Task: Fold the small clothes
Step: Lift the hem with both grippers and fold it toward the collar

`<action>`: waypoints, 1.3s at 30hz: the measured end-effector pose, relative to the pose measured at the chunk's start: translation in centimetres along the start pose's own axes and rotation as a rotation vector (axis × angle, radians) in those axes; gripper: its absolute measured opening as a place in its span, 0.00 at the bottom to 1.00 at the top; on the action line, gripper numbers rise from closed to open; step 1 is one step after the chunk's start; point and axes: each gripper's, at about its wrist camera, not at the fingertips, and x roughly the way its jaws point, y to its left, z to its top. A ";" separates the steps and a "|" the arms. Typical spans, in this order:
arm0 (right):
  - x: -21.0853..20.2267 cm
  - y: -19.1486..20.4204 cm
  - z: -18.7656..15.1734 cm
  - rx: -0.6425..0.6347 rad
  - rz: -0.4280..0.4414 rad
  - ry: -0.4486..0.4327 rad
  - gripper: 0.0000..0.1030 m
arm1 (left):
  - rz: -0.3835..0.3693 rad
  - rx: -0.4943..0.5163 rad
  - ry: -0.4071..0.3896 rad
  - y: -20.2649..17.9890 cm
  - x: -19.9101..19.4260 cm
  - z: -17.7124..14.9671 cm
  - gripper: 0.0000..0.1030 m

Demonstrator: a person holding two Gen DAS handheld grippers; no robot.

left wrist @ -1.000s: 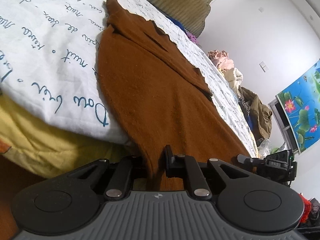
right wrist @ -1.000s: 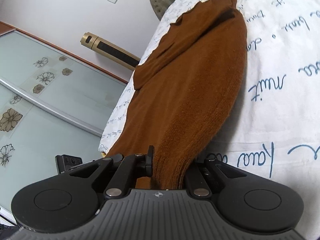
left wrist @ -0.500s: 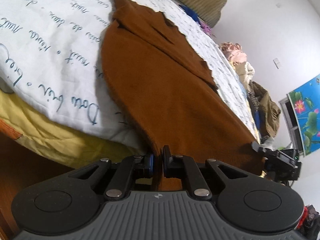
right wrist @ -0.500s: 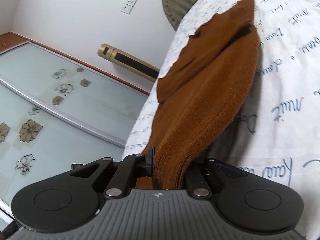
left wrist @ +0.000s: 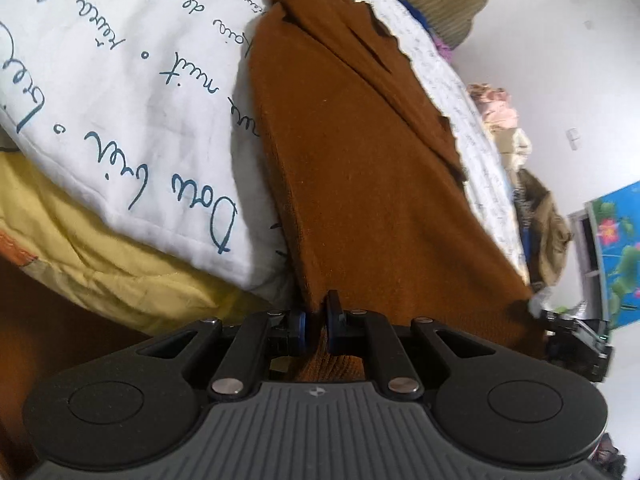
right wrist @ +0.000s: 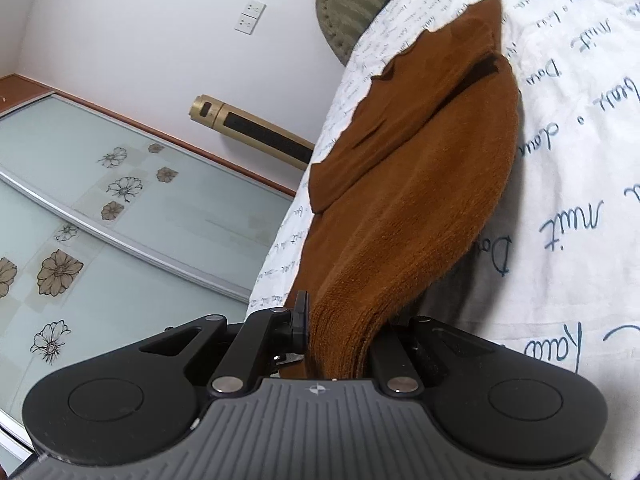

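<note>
A brown knit garment lies stretched along the white bedcover printed with blue script, with a folded flap on its far part. My left gripper is shut on the garment's near hem at one corner, the cloth pinched thin between the pads. In the right wrist view the same brown garment runs away from me, and my right gripper is shut on a thick bunch of its hem; the right finger is hidden behind the cloth. The other gripper shows at the right edge of the left wrist view.
A yellow sheet hangs below the white cover at the bed's edge. A pile of clothes lies at the bed's far side beside a flower picture. Glass sliding doors and a gold tower fan stand by the bed.
The left gripper's jaws have come closer together on the hem, and its view has shifted so the garment looks nearer. The right view has rolled slightly, the garment still clamped.
</note>
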 end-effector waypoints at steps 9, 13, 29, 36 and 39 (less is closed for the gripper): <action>0.4 -1.4 -0.7 0.038 -0.020 -0.003 0.13 | -0.112 0.021 -0.050 1.0 0.8 -0.2 0.22; 0.4 -1.5 -0.9 0.035 -0.021 -0.014 0.13 | -0.075 0.096 -0.078 -0.3 0.9 -0.4 0.05; 0.5 -1.2 1.0 0.018 -0.024 -0.094 0.13 | -0.247 0.026 -0.200 -1.8 0.1 2.3 0.04; 1.4 -2.6 2.3 0.049 -0.039 -0.135 0.13 | -0.241 0.011 -0.243 -1.5 0.0 3.5 0.04; 2.7 -3.1 3.7 0.050 -0.054 -0.148 0.13 | -0.211 0.026 -0.274 -1.9 0.1 4.5 0.04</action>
